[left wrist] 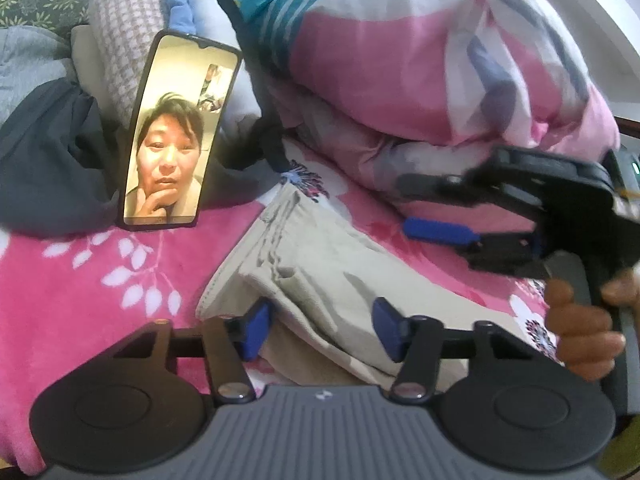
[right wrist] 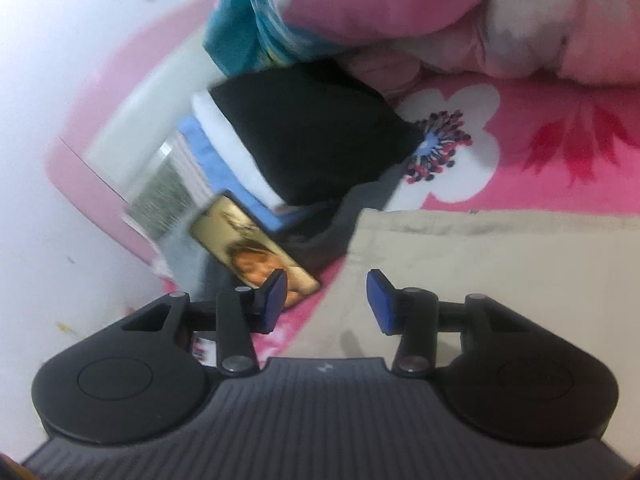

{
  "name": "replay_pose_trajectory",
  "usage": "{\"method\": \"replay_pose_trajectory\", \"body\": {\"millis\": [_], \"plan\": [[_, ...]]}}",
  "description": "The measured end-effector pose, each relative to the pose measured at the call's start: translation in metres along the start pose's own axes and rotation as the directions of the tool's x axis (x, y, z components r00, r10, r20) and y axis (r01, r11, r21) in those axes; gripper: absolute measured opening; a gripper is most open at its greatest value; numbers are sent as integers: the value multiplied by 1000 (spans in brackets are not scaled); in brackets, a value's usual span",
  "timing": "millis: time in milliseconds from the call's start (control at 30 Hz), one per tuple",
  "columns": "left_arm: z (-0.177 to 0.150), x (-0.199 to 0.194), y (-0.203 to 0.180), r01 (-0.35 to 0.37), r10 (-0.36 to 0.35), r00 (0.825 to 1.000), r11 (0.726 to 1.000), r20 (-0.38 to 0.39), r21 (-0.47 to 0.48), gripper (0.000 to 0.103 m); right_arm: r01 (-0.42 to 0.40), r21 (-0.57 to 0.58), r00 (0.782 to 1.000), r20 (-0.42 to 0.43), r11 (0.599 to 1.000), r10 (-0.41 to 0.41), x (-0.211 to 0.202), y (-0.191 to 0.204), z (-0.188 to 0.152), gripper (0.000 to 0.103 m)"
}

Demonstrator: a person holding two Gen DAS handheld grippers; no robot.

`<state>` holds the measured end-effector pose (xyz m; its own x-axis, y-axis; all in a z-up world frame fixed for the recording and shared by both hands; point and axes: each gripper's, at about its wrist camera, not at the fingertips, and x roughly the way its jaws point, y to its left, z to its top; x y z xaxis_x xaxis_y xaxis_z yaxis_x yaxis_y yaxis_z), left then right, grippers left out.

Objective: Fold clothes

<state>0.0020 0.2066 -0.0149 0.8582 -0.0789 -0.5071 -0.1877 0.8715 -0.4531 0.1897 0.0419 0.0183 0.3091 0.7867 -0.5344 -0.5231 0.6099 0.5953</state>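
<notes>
Left gripper (left wrist: 322, 328) half-open over beige trousers (left wrist: 320, 256), right gripper (right wrist: 327, 305) likewise, empty.
Fold appears underway on the bed (left wrist: 80, 280); next, pinch the edge at 12 o'clock.

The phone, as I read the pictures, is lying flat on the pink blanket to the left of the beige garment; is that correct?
Not quite: the phone is not lying flat. It stands propped upright against the pile of clothes behind it, as the left wrist view shows. It is indeed on the pink blanket, left of the beige garment.
</notes>
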Motion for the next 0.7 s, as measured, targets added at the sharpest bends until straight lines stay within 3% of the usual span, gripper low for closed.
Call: {"method": "replay_pose_trajectory", "body": {"millis": [133, 267, 367, 533, 600, 700], "plan": [[0, 6, 4, -22, 22, 1000, 1000, 12, -5, 35, 101, -184, 993, -42, 978, -111, 37, 6, 15, 42], [-1, 7, 13, -20, 20, 1000, 1000, 9, -17, 29, 114, -462, 986, -54, 879, -156, 72, 8, 27, 42], [-4, 7, 18, -9, 10, 1000, 1000, 9, -20, 29, 66, -590, 978, -122, 804, -170, 95, 4, 34, 42], [-6, 8, 21, 10, -10, 1000, 1000, 27, -19, 29, -63, -630, 954, -266, 774, -139, 118, -5, 43, 44], [-8, 7, 23, 12, -12, 999, 1000, 36, -15, 20, -111, -631, 948, -298, 768, -109, 116, -3, 47, 44], [-11, 7, 28, 28, -28, 999, 999, 45, -16, 17, -180, -625, 935, -348, 760, -64, 113, 0, 52, 42]]}}
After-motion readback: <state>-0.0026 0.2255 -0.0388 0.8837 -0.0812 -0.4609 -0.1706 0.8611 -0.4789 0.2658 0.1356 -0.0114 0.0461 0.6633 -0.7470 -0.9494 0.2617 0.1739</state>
